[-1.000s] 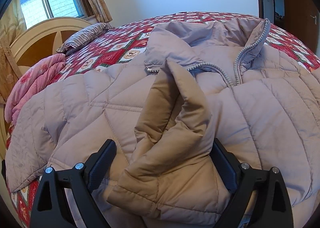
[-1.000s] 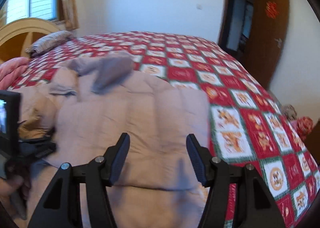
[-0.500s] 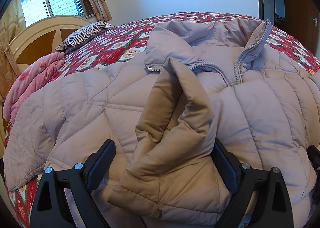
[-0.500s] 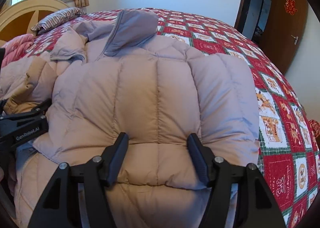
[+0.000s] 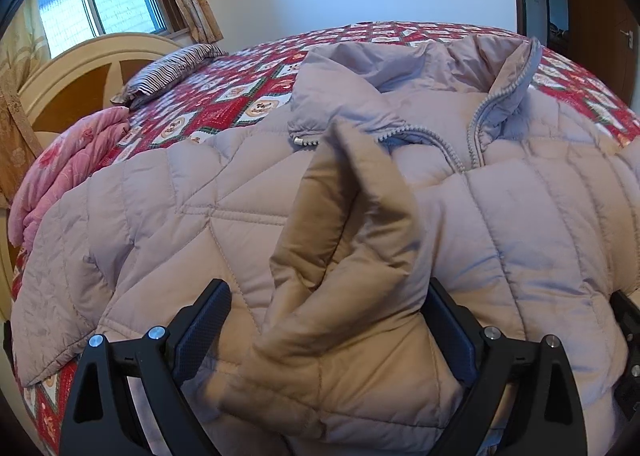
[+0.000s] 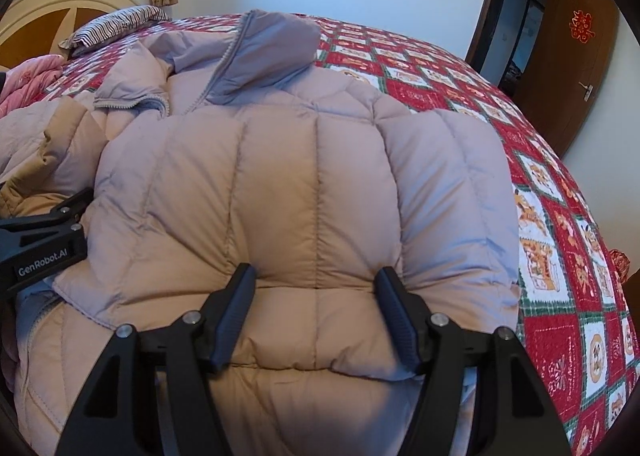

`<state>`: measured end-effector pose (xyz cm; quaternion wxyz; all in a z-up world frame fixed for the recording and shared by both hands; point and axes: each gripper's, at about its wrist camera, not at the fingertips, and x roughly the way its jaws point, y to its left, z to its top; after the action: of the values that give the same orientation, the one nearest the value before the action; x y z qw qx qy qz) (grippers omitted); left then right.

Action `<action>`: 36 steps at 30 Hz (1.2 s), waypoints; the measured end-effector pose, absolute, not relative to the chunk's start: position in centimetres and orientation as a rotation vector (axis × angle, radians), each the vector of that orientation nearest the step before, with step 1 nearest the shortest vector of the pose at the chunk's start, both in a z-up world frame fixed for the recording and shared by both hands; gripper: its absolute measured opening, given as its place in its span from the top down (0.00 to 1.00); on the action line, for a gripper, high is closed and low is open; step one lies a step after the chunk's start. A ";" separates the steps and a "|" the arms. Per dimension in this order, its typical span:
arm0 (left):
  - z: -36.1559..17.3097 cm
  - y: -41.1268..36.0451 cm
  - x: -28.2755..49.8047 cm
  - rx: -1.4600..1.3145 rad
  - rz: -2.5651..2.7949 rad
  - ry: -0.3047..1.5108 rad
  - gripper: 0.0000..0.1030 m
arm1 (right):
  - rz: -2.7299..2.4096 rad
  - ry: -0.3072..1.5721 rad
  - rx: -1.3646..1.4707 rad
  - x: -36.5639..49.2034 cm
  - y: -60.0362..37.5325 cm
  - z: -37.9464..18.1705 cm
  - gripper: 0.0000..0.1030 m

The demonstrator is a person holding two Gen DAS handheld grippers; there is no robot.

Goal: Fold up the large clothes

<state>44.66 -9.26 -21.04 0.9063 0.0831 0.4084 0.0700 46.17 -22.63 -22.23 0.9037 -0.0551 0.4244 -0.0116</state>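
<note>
Left fingers [image 5: 202, 330]: two black pads set wide apart; a raised, folded tan cuff and sleeve [image 5: 344, 256] bulges between them. The right pad presses the fold's side, the left pad stands clear of it, so no clamp.
Right fingers [image 6: 236, 312]: two pads apart, resting down on the padded hem; a bulge of fabric sits between them, touching both inner faces, not visibly squeezed.
Count: two grippers, one jacket, one pillow, one blanket, one door.
Left gripper [image 5: 324, 332]: tilted down at the near edge of the jacket; in the right view it shows as a black body at the left edge, touching the jacket.
Right gripper [image 6: 316, 308]: tilted down over the right panel, low against the cloth.
Jacket [image 6: 312, 184]: pale quilted, spread front-up across the bed, collar away from the cameras, zip open at the neck, near hem under both grippers.
Bed [image 6: 560, 216]: red and white patchwork cover.
Blanket [image 5: 60, 176]: pink, folded, far left.
Pillow [image 5: 172, 70]: striped, by the headboard.
Door [image 6: 576, 68]: brown, far right.
</note>
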 end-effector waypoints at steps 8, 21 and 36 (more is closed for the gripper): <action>-12.8 0.0 38.4 0.182 0.122 0.709 0.07 | 0.020 0.814 -0.011 40.0 -25.0 -18.0 0.19; -15.4 31.1 27.7 -0.034 0.684 0.760 0.08 | 0.024 0.769 -0.057 31.6 -24.2 -17.8 0.19; -14.9 28.7 28.5 -0.222 0.477 0.764 0.92 | 0.141 0.699 -0.207 30.7 -16.9 -17.0 0.19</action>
<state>28.48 28.72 -14.87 0.8944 -0.1072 0.3685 0.2298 30.71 -16.88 -17.01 0.9319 -0.1012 0.3414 0.0691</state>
